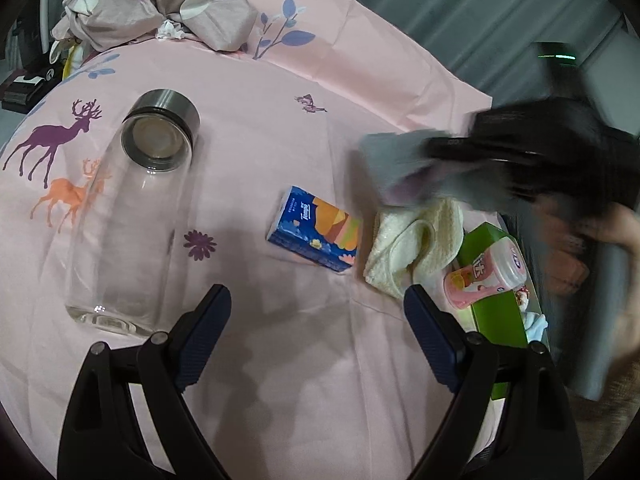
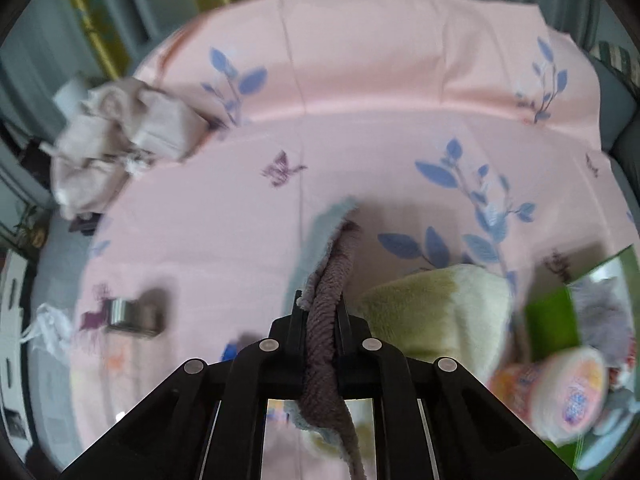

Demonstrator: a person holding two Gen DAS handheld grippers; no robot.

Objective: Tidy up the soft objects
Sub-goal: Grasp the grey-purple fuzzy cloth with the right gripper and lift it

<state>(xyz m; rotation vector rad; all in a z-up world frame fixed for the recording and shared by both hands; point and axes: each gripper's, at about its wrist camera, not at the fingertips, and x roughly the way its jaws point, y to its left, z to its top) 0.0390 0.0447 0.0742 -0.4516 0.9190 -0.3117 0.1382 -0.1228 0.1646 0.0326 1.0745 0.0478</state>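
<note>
**Grey-and-mauve cloth clamped in the right gripper**

Here, the right gripper (image 2: 320,312) is seen closed tight on a folded terry cloth (image 2: 332,276), mauve on one side and pale blue-grey on the other; the fabric is squeezed between the two pads and trails out both ahead of and behind them. In the left wrist view the same cloth (image 1: 404,164) is shown blurred, lifted above the pink printed sheet (image 1: 280,128) and just over a cream towel (image 1: 416,244). The left gripper (image 1: 316,320) is held wide open above the sheet, with nothing between its fingers. A clear glass bottle (image 1: 132,224) with a steel collar is laid on its side to the left, and a blue tissue pack (image 1: 316,228) is placed between the bottle and the cream towel. A green box (image 1: 496,320) holding a pink-labelled plastic bottle (image 1: 484,276) is found just beside the towel. A crumpled beige fabric heap (image 1: 160,4) is left at the far edge of the sheet.
</note>
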